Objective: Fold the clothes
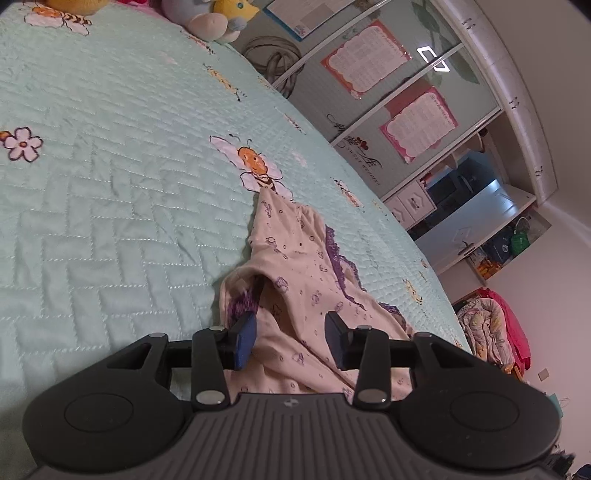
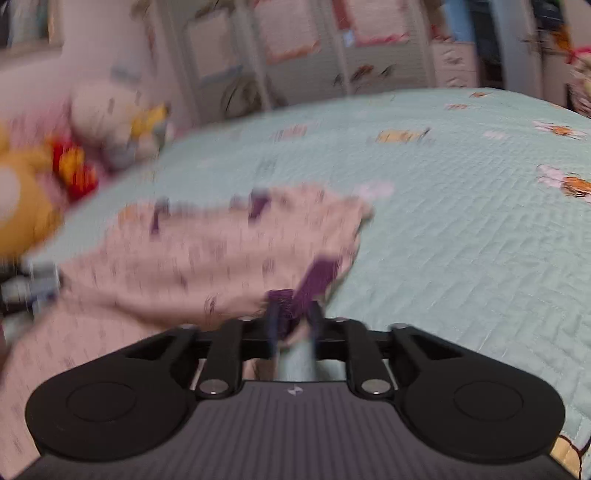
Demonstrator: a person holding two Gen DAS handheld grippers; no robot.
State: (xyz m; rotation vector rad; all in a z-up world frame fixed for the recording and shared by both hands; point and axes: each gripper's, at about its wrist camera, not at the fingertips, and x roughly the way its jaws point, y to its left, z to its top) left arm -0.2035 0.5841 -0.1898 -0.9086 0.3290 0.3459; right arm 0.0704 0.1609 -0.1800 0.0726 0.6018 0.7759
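Loosely, pink garment (image 1: 295,266) lies between gaping left tool (image 1: 291,341); right tool (image 2: 293,325) pinches its purple trim (image 2: 314,280).

Both the left gripper (image 1: 291,339) and right gripper (image 2: 294,325) are matte black, with ribbed grey tops, round side discs, silver pivot screws and blue-padded jaws.

Soft, matt cream cloth on the garment (image 1: 295,266), printed all over, with rough purple lace trim (image 1: 341,258). Under it the mint quilt (image 1: 110,177) is stitched cloth with a faint sheen. The left gripper (image 1: 291,341) is matt black plastic with shiny metal pins; the plush toys (image 1: 214,18) look fuzzy.
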